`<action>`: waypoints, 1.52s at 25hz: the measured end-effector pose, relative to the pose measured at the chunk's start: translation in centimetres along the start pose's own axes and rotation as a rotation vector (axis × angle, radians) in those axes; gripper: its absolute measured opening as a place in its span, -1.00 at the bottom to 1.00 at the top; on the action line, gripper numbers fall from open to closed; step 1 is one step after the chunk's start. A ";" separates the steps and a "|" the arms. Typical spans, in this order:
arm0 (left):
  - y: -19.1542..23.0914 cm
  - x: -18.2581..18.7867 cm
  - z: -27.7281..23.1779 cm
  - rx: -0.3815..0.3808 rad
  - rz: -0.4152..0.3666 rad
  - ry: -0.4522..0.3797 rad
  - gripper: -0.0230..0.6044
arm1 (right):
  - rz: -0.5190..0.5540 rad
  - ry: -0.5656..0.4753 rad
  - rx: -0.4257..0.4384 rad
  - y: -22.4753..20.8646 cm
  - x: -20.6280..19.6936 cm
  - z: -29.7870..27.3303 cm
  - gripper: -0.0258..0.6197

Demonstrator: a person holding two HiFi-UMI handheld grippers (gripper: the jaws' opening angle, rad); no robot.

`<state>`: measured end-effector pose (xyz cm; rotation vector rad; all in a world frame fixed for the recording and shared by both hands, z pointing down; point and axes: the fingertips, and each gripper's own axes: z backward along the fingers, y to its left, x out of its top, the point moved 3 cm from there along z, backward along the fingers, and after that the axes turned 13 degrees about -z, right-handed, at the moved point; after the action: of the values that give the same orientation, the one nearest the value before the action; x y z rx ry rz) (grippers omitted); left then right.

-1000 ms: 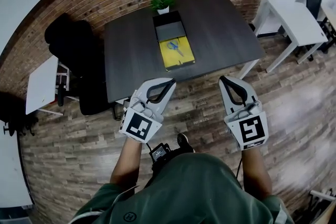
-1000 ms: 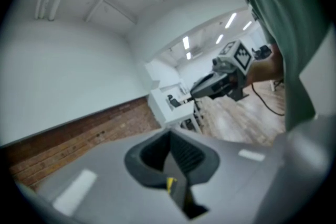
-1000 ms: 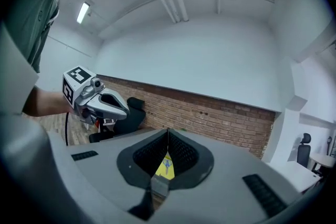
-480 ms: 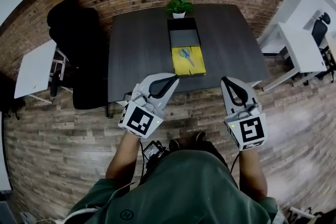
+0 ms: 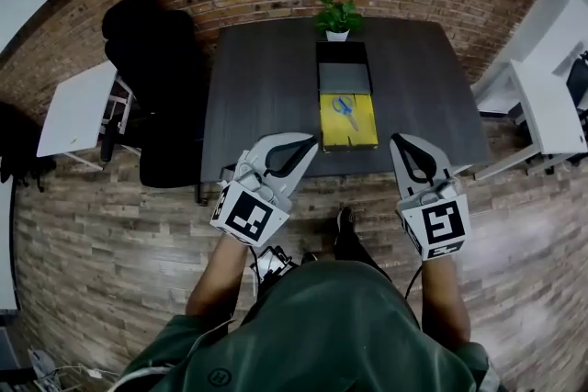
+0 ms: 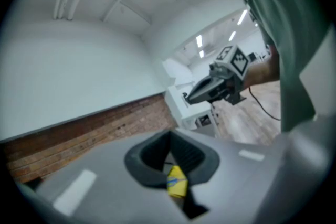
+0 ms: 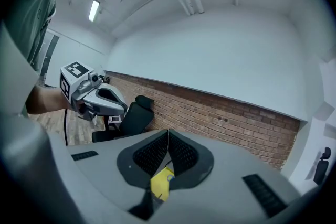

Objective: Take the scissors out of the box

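Blue-handled scissors [image 5: 344,108] lie inside the yellow tray of a box [image 5: 363,131] on the dark table [image 5: 266,96]; the box's dark half [image 5: 344,73] lies behind it. My left gripper [image 5: 310,142] is held in the air at the table's near edge, left of the box, and its jaws are shut and empty. My right gripper [image 5: 398,140] hangs to the right of the box, also shut and empty. Through the left gripper's [image 6: 170,134] jaw opening shows the yellow box [image 6: 177,182]. The right gripper [image 7: 168,131] view also shows the yellow box [image 7: 163,183] below its jaws.
A potted plant [image 5: 337,16] stands at the table's far edge, behind the box. A black chair [image 5: 156,78] sits left of the table, and white desks stand at the far left [image 5: 78,110] and right [image 5: 551,106]. A brick wall runs behind, and the floor is wooden.
The table and box have come nearer to both grippers as the person stepped forward. Both grippers stay shut and hold their places in front of the body.
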<state>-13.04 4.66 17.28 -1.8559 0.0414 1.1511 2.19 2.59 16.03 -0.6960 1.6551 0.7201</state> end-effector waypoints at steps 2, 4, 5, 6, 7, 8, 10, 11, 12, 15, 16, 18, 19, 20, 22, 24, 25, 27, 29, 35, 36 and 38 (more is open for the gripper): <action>0.6 -0.6 -0.6 0.005 0.009 0.017 -0.93 | -0.007 0.003 0.010 -0.8 0.0 -1.2 -0.90; 1.0 -1.4 -1.4 0.007 0.018 0.032 -0.93 | -0.012 0.014 0.020 -1.6 -0.3 -2.4 -0.90; 1.2 -1.8 -1.8 0.008 0.022 0.039 -0.93 | -0.012 0.020 0.027 -2.0 -0.5 -2.9 -0.90; 1.4 -2.2 -2.3 0.009 0.027 0.045 -0.93 | -0.012 0.027 0.034 -2.5 -0.6 -3.5 -0.90; 1.6 -2.5 -2.9 0.011 0.033 0.049 -0.93 | -0.013 0.035 0.039 -3.0 -0.7 -4.0 -0.90; 1.9 -2.7 -3.5 0.011 0.038 0.051 -0.93 | -0.015 0.043 0.043 -3.5 -0.9 -4.6 -0.90; 2.3 -3.4 -4.6 0.008 0.052 0.059 -0.93 | -0.025 0.061 0.051 -4.7 -1.3 -5.8 -0.90; 2.3 -3.8 -5.2 0.006 0.060 0.065 -0.93 | -0.030 0.071 0.056 -5.1 -1.6 -6.4 -0.90; 2.4 -4.3 -5.8 0.003 0.067 0.071 -0.93 | -0.035 0.082 0.063 -5.6 -2.0 -7.0 -0.90; 2.4 -5.6 -7.4 -0.002 0.094 0.090 -0.93 | -0.051 0.110 0.083 -6.8 -3.2 -8.8 -0.90; 2.4 -6.1 -8.0 -0.003 0.101 0.094 -0.93 | -0.057 0.119 0.089 -7.2 -3.7 -9.4 -0.90; 2.5 -7.0 -9.2 -0.007 0.111 0.106 -0.93 | -0.068 0.138 0.100 -8.1 -4.6 -10.8 -0.90; 2.5 -7.5 -9.7 -0.009 0.118 0.114 -0.93 | -0.072 0.151 0.107 -8.5 -5.1 -11.4 -0.90; 2.5 -8.0 -10.2 -0.010 0.124 0.120 -0.93 | -0.075 0.164 0.115 -8.9 -5.6 -12.1 -0.90; 2.5 -8.9 -11.2 -0.010 0.136 0.133 -0.93 | -0.084 0.187 0.133 -9.6 -6.7 -13.4 -0.90; 2.5 -10.0 -12.0 -0.009 0.150 0.150 -0.93 | -0.091 0.207 0.149 -10.2 -7.8 -14.7 -0.90; 2.5 -10.6 -12.4 -0.009 0.156 0.159 -0.93 | -0.095 0.218 0.157 -10.5 -8.4 -15.4 -0.90; 2.4 -11.9 -13.1 -0.006 0.171 0.178 -0.93 | -0.104 0.237 0.172 -11.1 -9.6 -16.8 -0.90; 2.4 -13.0 -13.8 -0.003 0.188 0.198 -0.93 | -0.119 0.259 0.188 -11.5 -10.8 -18.2 -0.90; 2.0 -16.1 -15.3 0.001 0.236 0.238 -0.93 | -0.159 0.330 0.224 -12.1 -14.5 -22.1 -0.90; 1.9 -16.6 -15.6 0.001 0.245 0.244 -0.93 | -0.164 0.342 0.229 -12.2 -15.1 -22.7 -0.90; 1.7 -17.6 -16.0 0.000 0.261 0.254 -0.93 | -0.172 0.368 0.237 -12.3 -16.3 -23.8 -0.89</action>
<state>-12.65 -14.81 31.02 -2.0297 0.4383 1.0789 -0.19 -22.36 34.88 -0.8210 1.9465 0.2749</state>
